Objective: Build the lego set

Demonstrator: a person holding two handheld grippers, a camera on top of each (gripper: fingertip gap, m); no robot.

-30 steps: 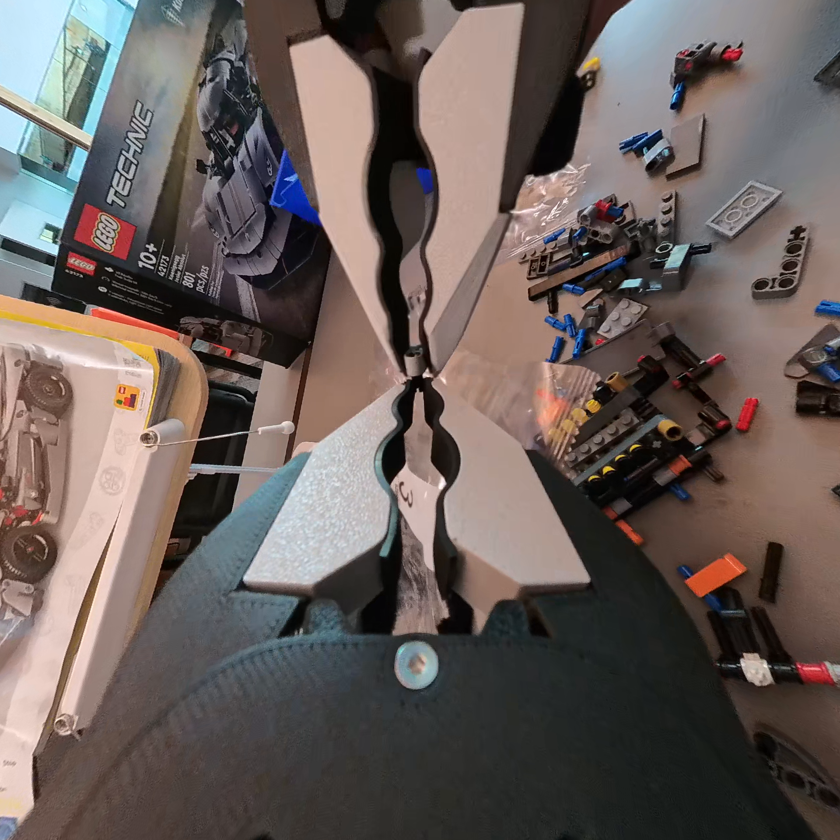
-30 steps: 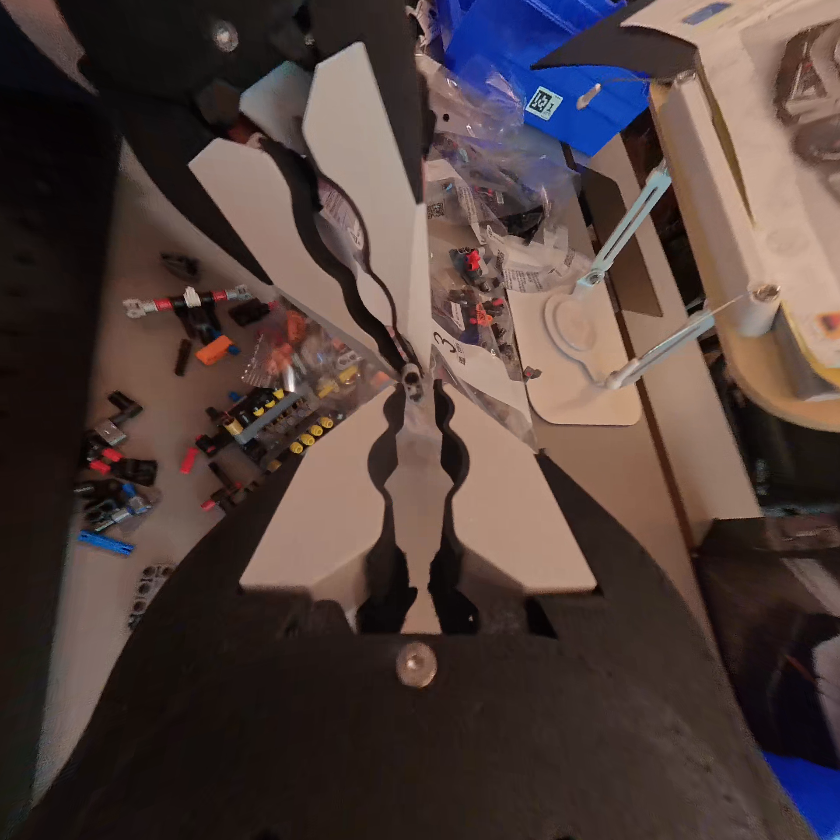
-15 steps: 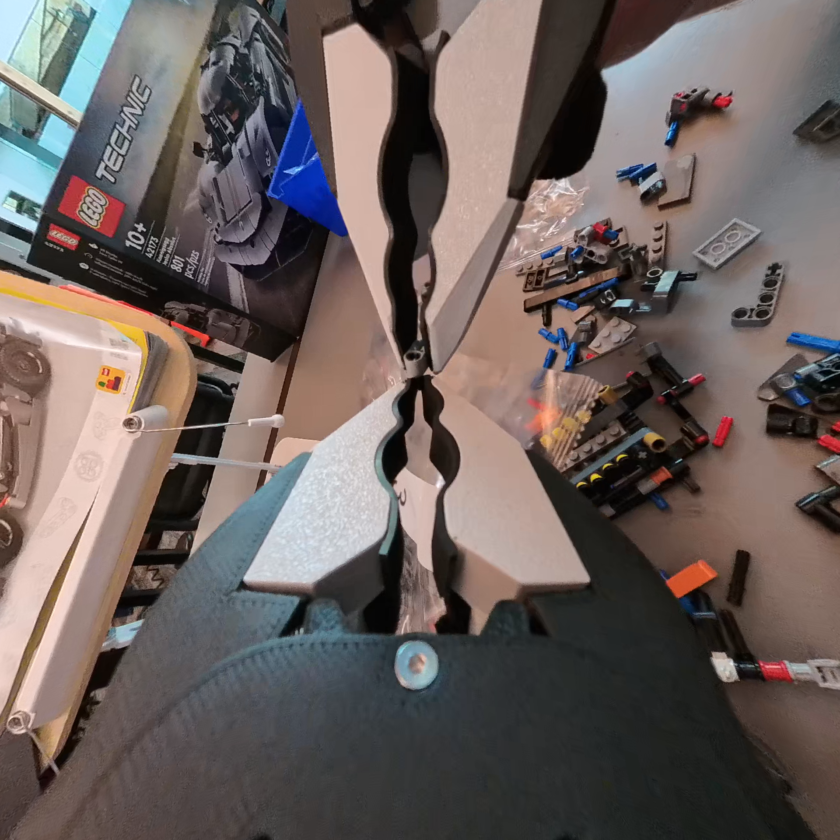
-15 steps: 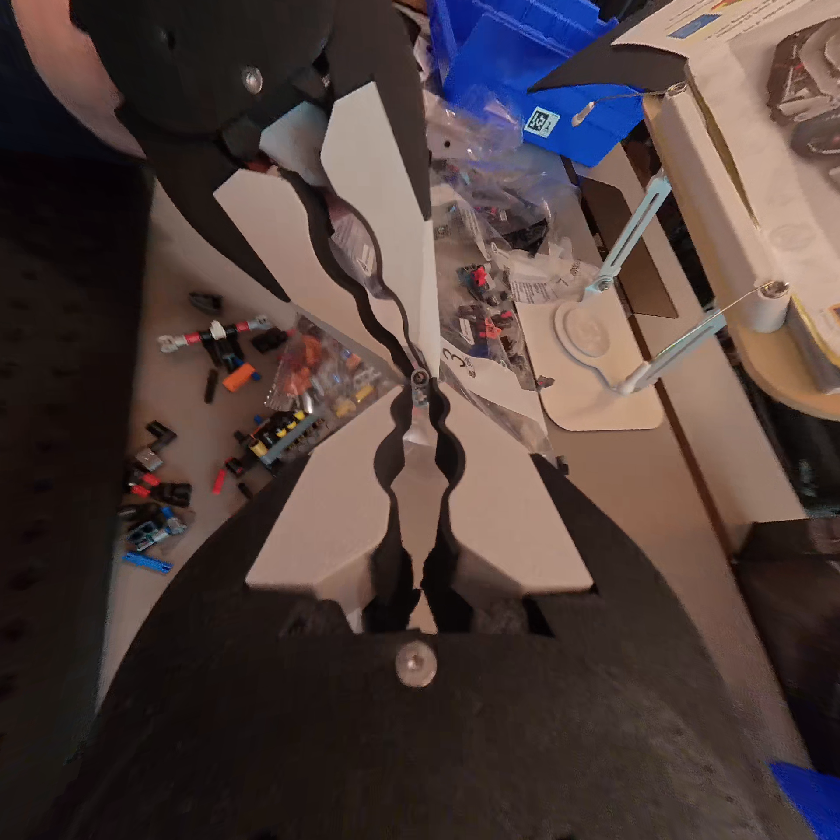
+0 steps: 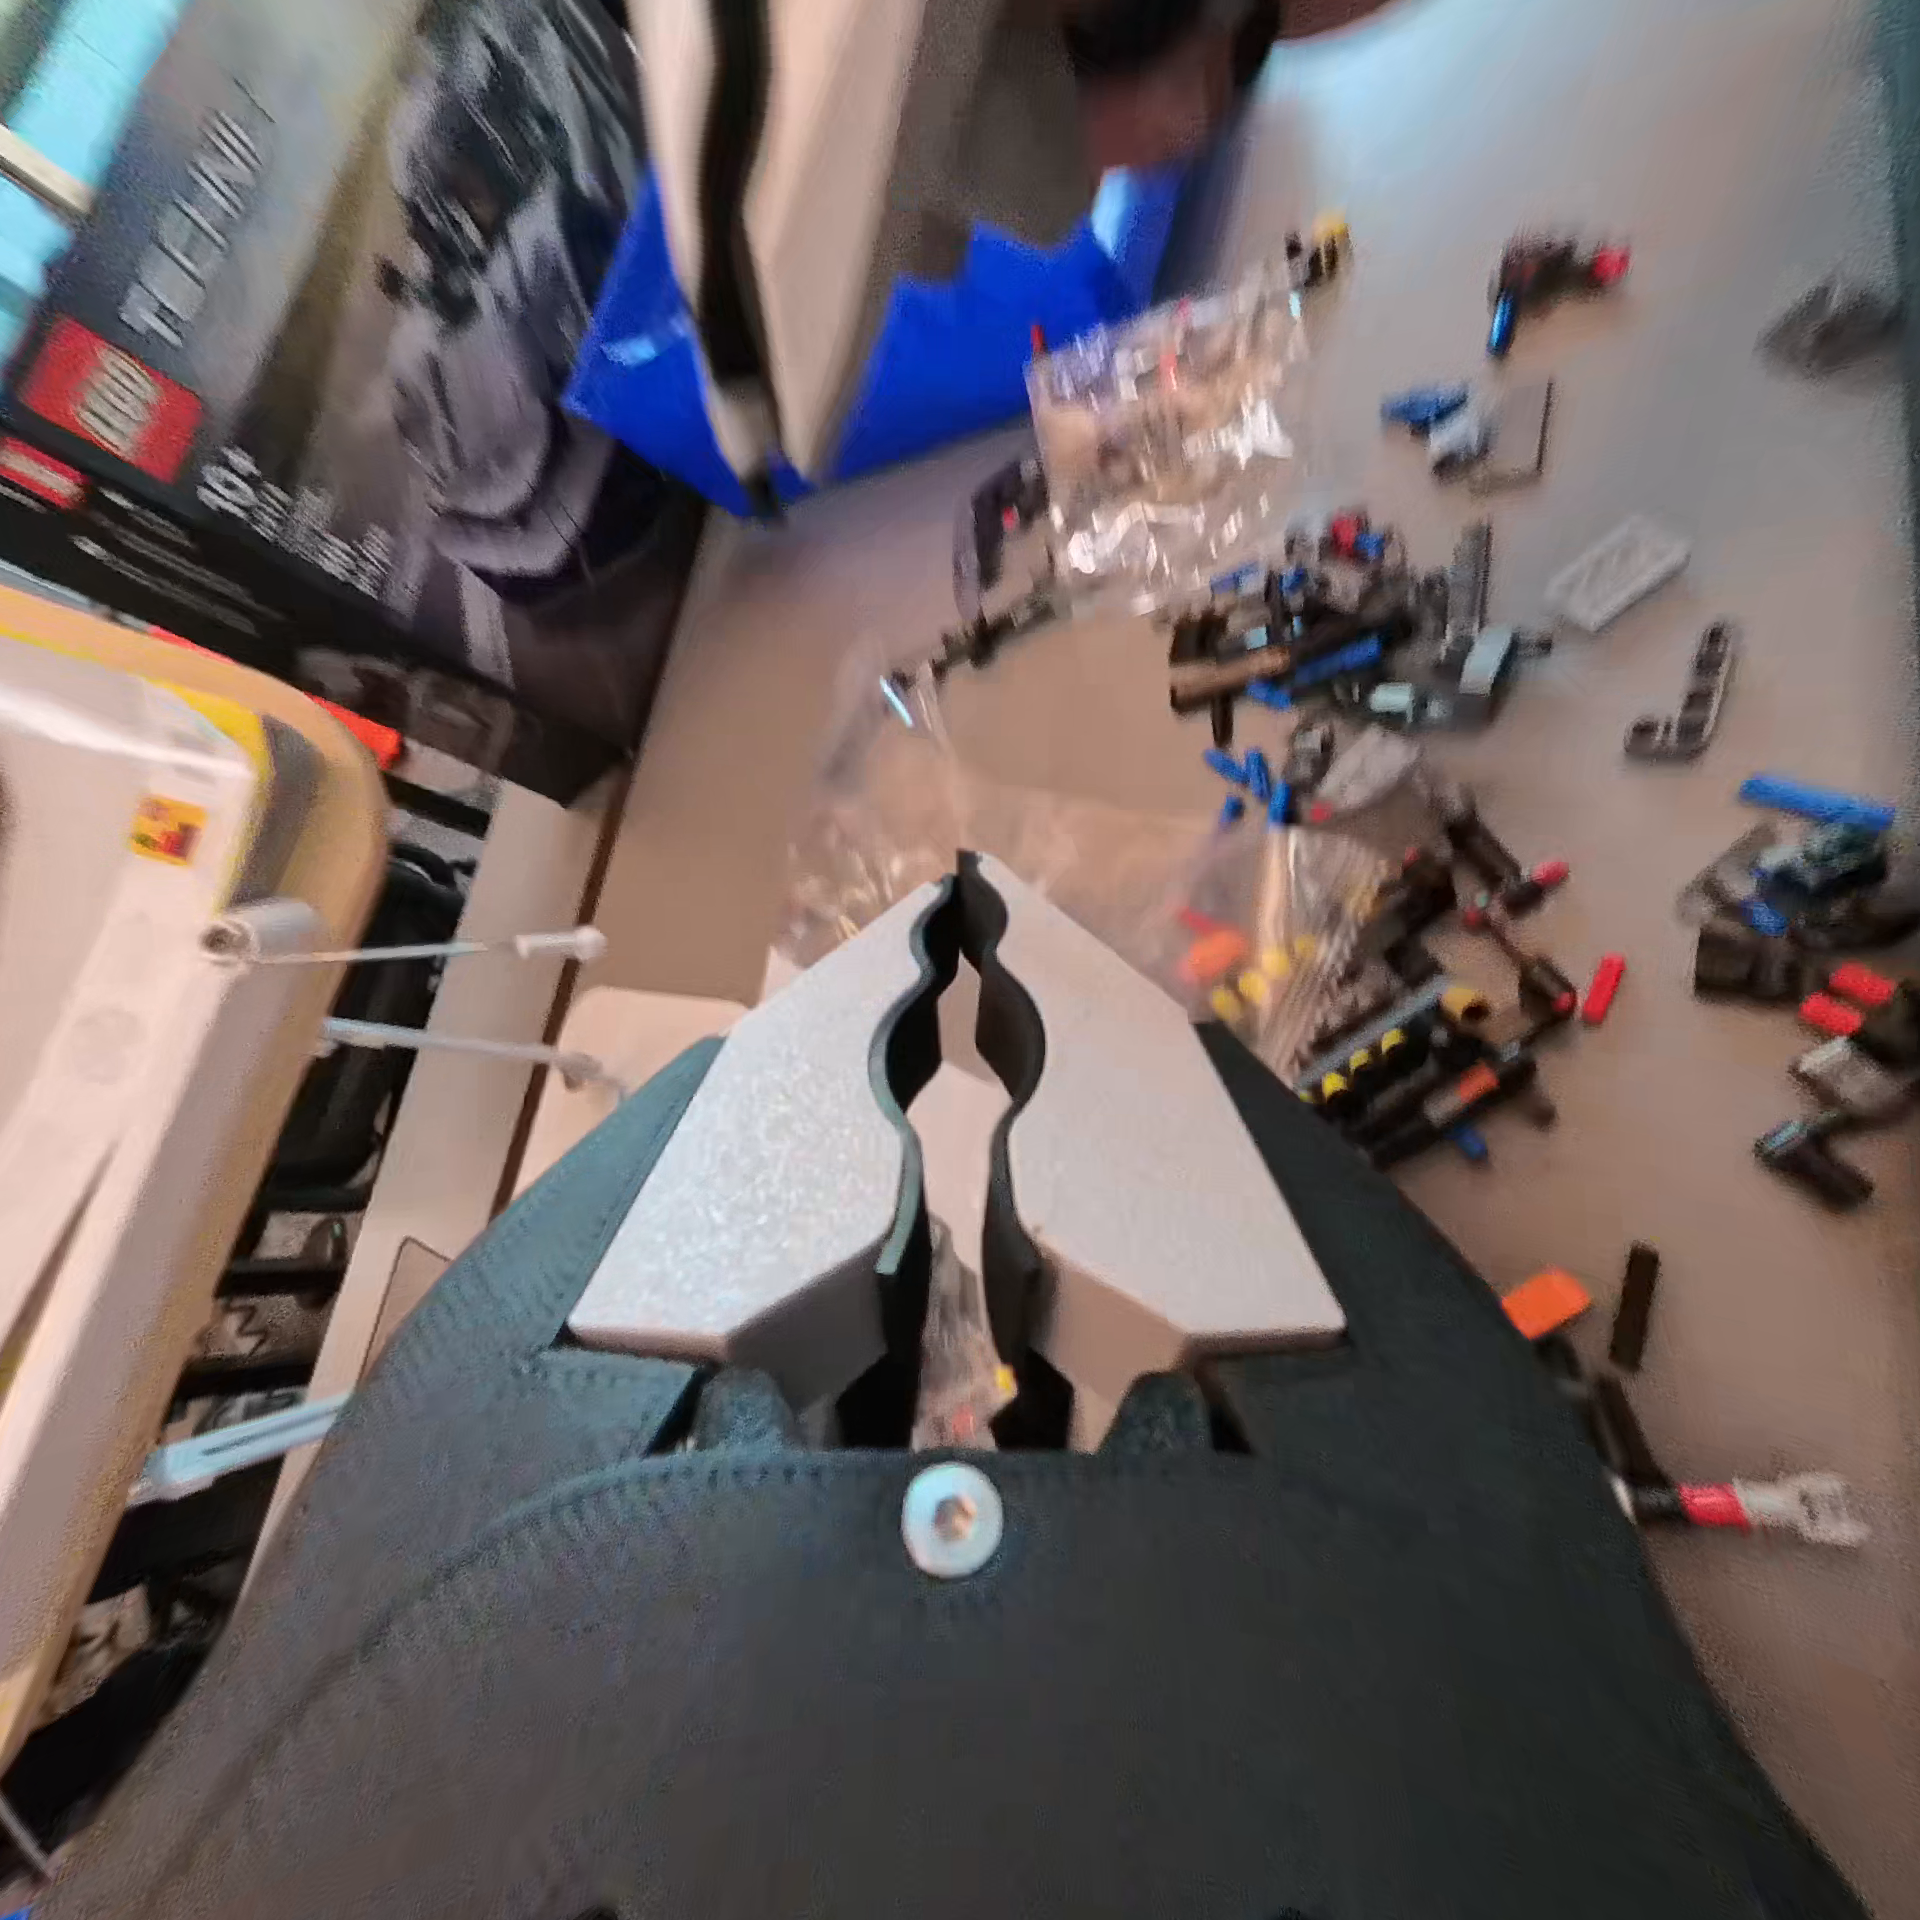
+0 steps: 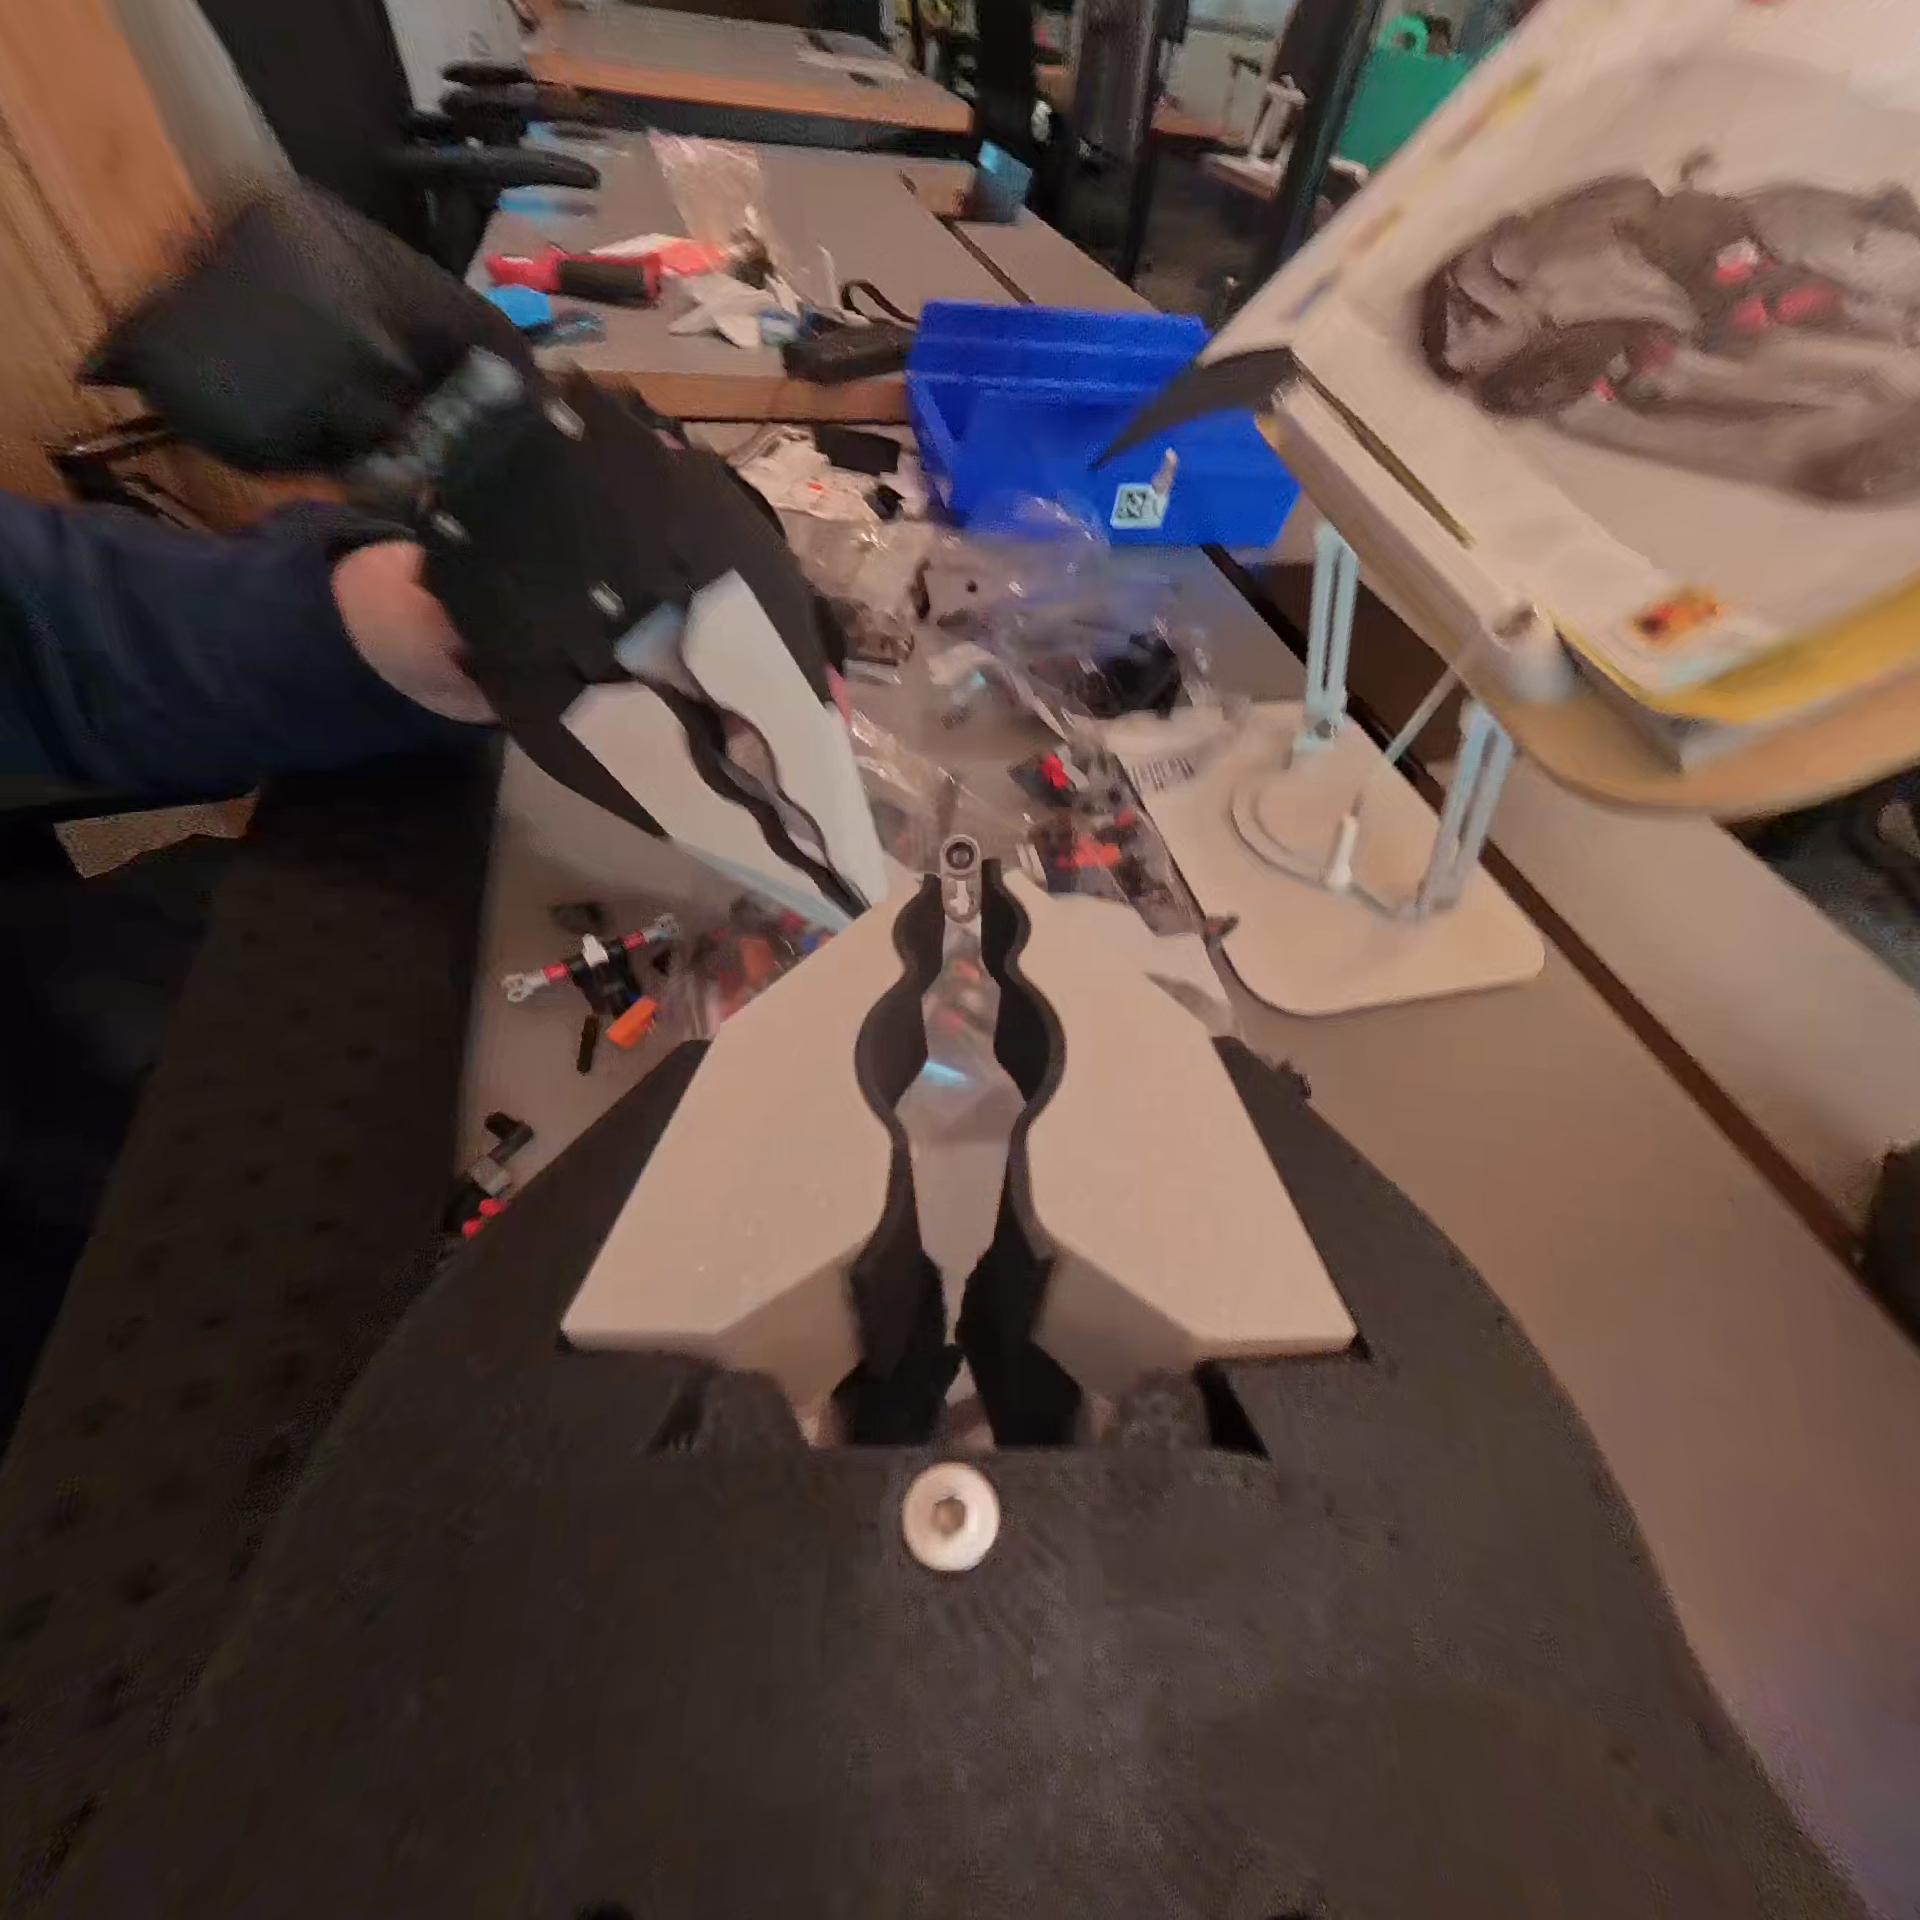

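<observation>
1. Grip comes first: the right gripper (image 6: 961,883) has its jaws pinched on a small grey connector piece (image 6: 958,868), which pokes out past the tips. I judge the pinch should stay firm and square, since so little of the piece is caught.
2. Its long axis runs along the fingers, round holed end pointing away from the camera.
3. Just beyond, the left gripper (image 6: 852,894) hangs nearby with jaws together, seemingly holding nothing; blur leaves that uncertain.
4. Farther off, loose Technic parts (image 5: 1434,1049) and clear parts bags (image 6: 1039,623) lie on the grey table (image 6: 1403,1143).
</observation>
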